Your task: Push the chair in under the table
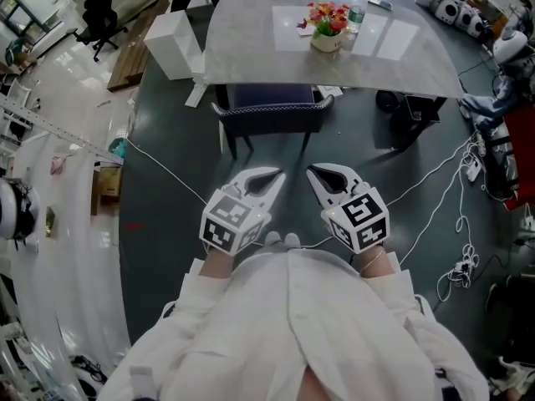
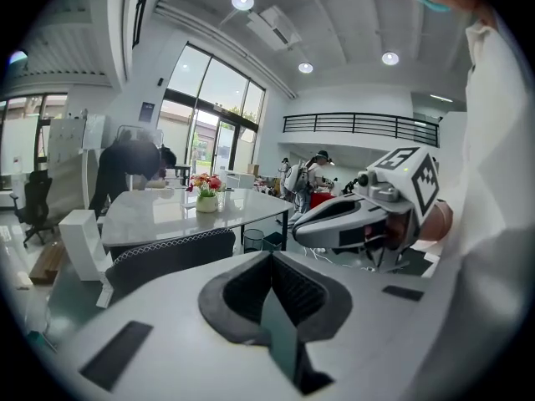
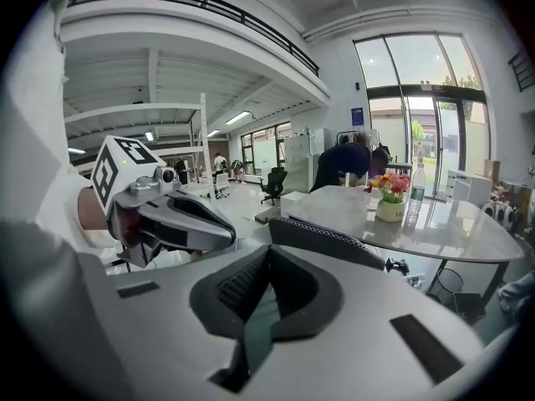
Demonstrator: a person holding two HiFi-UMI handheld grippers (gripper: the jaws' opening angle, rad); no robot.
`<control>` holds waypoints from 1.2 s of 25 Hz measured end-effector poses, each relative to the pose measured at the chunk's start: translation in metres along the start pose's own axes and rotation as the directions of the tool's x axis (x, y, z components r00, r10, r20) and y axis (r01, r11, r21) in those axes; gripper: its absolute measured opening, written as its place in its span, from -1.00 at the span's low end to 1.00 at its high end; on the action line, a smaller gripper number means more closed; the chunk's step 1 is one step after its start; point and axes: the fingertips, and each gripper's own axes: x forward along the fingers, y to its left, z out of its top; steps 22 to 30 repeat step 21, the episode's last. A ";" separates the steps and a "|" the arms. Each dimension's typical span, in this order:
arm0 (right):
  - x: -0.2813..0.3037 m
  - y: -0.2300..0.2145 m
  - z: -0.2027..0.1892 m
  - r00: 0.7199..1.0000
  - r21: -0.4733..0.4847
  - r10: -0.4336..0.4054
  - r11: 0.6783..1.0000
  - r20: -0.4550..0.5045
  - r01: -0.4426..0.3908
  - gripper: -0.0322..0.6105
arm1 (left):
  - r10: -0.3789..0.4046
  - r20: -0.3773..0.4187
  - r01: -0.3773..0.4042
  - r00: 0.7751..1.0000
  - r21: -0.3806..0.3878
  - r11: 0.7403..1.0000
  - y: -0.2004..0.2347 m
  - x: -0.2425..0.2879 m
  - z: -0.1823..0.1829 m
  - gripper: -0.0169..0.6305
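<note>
Grey table [image 1: 251,57], dark chair [image 1: 272,111] partly under it; left tongs [image 1: 278,175] and right tongs [image 1: 312,172] closed, empty.

Holds left gripper [image 1: 272,176] just beside right gripper [image 1: 314,173], apart, both pointing forward and somewhat down, tips angled in toward each other. Has both pairs of jaws closed flat together, nothing between them. Carries 2 marker cubes [image 1: 227,222] at the rear of the tools, bare wrists [image 1: 219,263] right behind those, white sleeves [image 1: 194,295] further back.
</note>
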 end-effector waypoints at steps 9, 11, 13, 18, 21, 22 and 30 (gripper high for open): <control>0.002 0.002 -0.009 1.000 0.015 0.013 1.000 0.002 -0.013 -0.80 | -0.050 -0.007 0.050 0.999 0.006 0.999 -0.008 0.002 0.000 -0.91; 0.003 0.000 -0.008 1.000 0.012 0.013 1.000 0.001 -0.013 -0.80 | -0.056 -0.005 0.056 0.998 0.004 0.998 -0.009 0.002 0.002 -0.91; 0.004 0.000 -0.007 1.000 0.011 0.013 1.000 0.000 -0.013 -0.80 | -0.062 -0.002 0.062 0.998 0.005 0.998 -0.010 0.003 0.003 -0.91; 0.006 0.004 -0.004 0.999 -0.007 0.040 0.999 0.006 -0.040 -0.80 | -0.059 -0.006 0.059 0.998 0.011 0.998 -0.009 0.005 0.003 -0.91; 0.006 0.004 -0.004 0.999 -0.012 0.047 0.999 0.011 -0.047 -0.80 | -0.056 -0.007 0.056 0.998 0.016 0.998 -0.009 0.007 0.004 -0.91; 0.006 0.004 -0.004 0.999 -0.012 0.047 0.999 0.011 -0.047 -0.80 | -0.056 -0.007 0.056 0.998 0.016 0.998 -0.009 0.007 0.004 -0.91; 0.006 0.004 -0.004 0.999 -0.012 0.047 0.999 0.011 -0.047 -0.80 | -0.056 -0.007 0.056 0.998 0.016 0.998 -0.009 0.007 0.004 -0.91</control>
